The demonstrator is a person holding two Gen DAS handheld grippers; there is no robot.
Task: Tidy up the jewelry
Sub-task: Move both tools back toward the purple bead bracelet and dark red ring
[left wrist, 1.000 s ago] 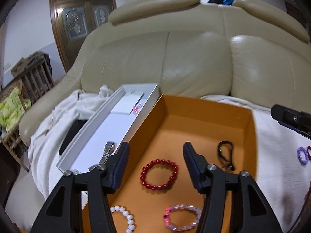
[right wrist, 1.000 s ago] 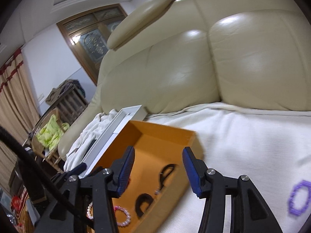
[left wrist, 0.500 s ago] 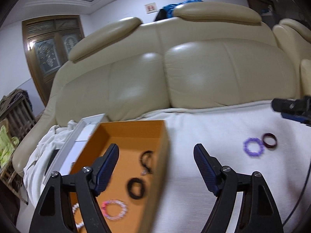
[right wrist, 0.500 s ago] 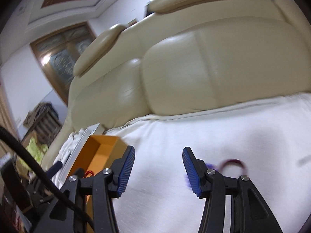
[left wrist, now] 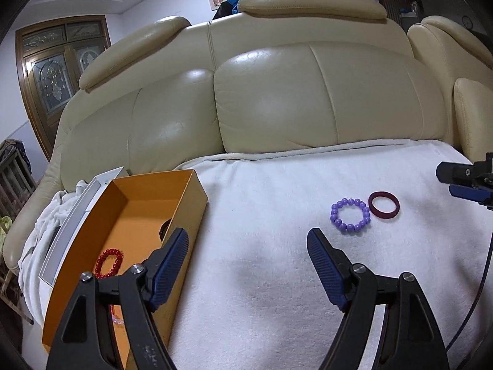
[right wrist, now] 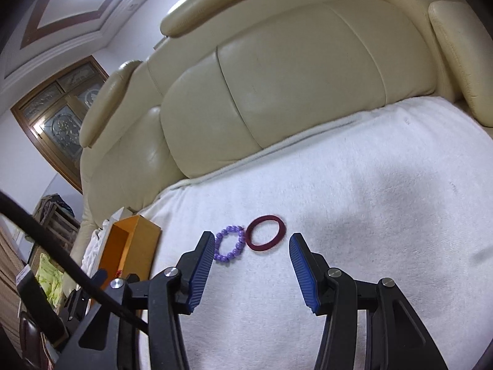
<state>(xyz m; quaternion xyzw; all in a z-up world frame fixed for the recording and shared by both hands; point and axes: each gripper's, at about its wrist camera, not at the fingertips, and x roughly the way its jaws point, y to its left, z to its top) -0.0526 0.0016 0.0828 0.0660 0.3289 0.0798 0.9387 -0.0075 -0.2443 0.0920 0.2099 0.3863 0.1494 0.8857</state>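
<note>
Two loose pieces, purple bead bracelet [right wrist: 229, 244] touching maroon band [right wrist: 266, 233], just ahead of right gripper [right wrist: 251, 273], jaws spread, empty; left gripper [left wrist: 246, 269] farther, likewise spread after opening.

left gripper [left wrist: 246, 248]: black arms | blue ribbed fingers [left wrist: 323, 262] | silver screws | black cable

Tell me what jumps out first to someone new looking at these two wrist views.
The purple bead bracelet and dark red ring, side by side on the white blanket, lie just ahead of the open right gripper. Left of them sits the orange box, a red bead bracelet inside.
</note>
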